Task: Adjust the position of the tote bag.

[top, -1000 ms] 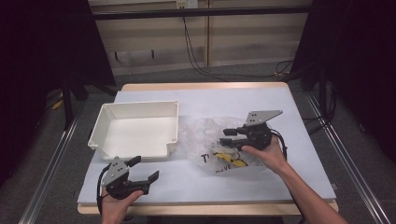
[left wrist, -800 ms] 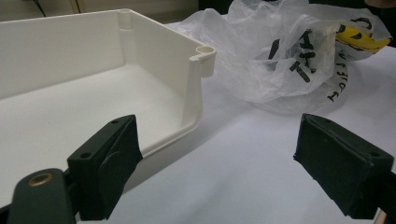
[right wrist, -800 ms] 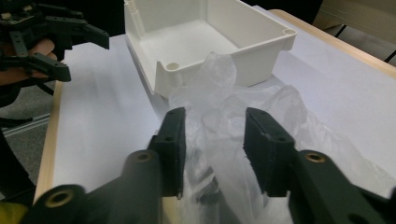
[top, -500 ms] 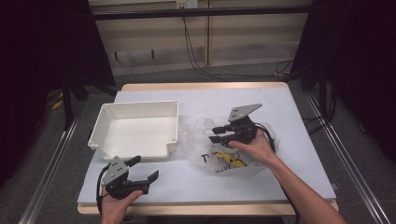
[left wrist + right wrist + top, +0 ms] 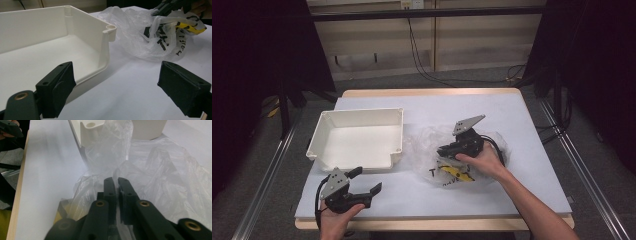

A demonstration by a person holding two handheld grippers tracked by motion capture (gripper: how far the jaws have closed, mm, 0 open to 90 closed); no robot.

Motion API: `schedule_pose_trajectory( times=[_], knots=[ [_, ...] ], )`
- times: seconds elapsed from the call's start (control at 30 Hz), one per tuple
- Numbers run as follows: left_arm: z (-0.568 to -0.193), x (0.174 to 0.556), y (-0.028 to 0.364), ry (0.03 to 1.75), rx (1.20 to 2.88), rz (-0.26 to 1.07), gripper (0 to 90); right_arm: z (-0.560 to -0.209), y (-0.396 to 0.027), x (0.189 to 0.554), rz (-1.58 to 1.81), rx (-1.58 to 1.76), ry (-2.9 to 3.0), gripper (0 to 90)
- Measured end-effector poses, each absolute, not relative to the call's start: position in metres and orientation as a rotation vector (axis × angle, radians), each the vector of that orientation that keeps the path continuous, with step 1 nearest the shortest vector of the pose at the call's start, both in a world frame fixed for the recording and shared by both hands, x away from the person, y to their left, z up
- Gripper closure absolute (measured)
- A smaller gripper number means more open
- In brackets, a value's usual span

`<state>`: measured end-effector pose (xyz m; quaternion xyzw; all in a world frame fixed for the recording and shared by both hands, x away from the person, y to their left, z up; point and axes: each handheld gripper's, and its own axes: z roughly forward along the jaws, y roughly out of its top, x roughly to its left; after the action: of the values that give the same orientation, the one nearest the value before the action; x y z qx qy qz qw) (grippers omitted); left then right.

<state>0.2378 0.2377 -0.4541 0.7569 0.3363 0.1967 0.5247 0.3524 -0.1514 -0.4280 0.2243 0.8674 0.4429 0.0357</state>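
Observation:
A crumpled clear plastic bag with black lettering and a yellow patch lies on the white table right of centre. My right gripper lies low over the bag, pointing left. In the right gripper view its jaws have just been closing and now stand together, pinching a fold of the bag's film at the right gripper's tips. My left gripper is held near the table's front edge, open with nothing between its jaws. In the left gripper view the left gripper faces the bag.
A white rectangular tray stands empty to the left of the bag, its corner close to the film. The table's wooden front edge runs just below the left hand. Metal rails flank both sides.
The right gripper has moved left and down onto the bag, and its jaws have gone from apart to together. The left gripper has stayed put.

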Motion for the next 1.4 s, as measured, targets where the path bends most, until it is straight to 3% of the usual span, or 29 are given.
schedule_pose_trajectory(
  times=[1.4],
  knots=[
    [-0.454, 0.238, 0.238, 0.812, 1.815, 0.477, 13.2, -0.38, -0.216, 0.33, 1.661, 0.714, 2.392, 89.2]
  ],
)
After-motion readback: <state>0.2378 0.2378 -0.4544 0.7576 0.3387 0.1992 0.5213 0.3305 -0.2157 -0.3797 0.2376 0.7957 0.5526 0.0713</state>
